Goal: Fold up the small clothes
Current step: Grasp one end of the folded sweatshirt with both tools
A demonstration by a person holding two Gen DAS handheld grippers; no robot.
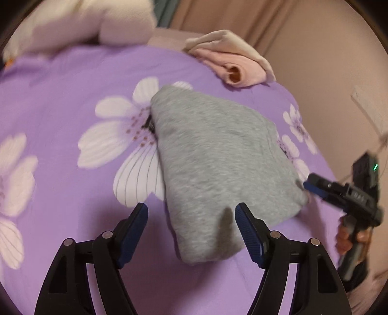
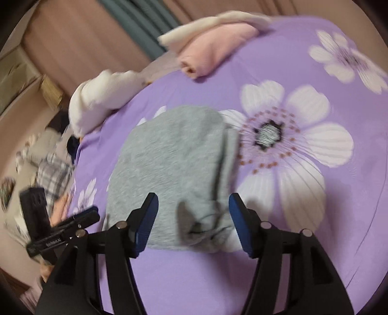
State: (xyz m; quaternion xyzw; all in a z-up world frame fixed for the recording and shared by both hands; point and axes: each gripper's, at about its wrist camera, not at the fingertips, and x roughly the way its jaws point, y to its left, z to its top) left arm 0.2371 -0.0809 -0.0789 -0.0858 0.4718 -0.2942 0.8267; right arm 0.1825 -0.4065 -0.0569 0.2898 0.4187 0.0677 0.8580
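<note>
The gray cloth [image 1: 213,155] lies folded in the middle of the bed, on the purple sheet [image 1: 60,80] with big white flowers. It looks like a small, thick, soft bundle, with one edge a bit bumpy near the front.

The left tool [image 1: 191,219] sits just over the near end of the gray cloth. Its jaws are apart and nothing is pinched in them. The right tool [image 2: 193,206] is also let go, with its blue pads on each side of a little rumpled bit of the cloth, but not squeezing it. In the left view, the right tool is at the far corner of the cloth, held by a hand [image 1: 349,240].

I think this fold is nearly done. To do it well, the tools should lift away gently so the cloth does not pop open. If the bumpy edge stays messy, a soft press could smooth it flat. Then the bundle may go beside the others.

A pink folded cloth [image 1: 232,65] rests near the far edge of the bed, well apart from the gray one. Something white and soft [image 2: 97,101] lies off to one side. Past the bed hang tan curtains [image 1: 218,14], and some other things lie low beside the bed, too blurry to name.
</note>
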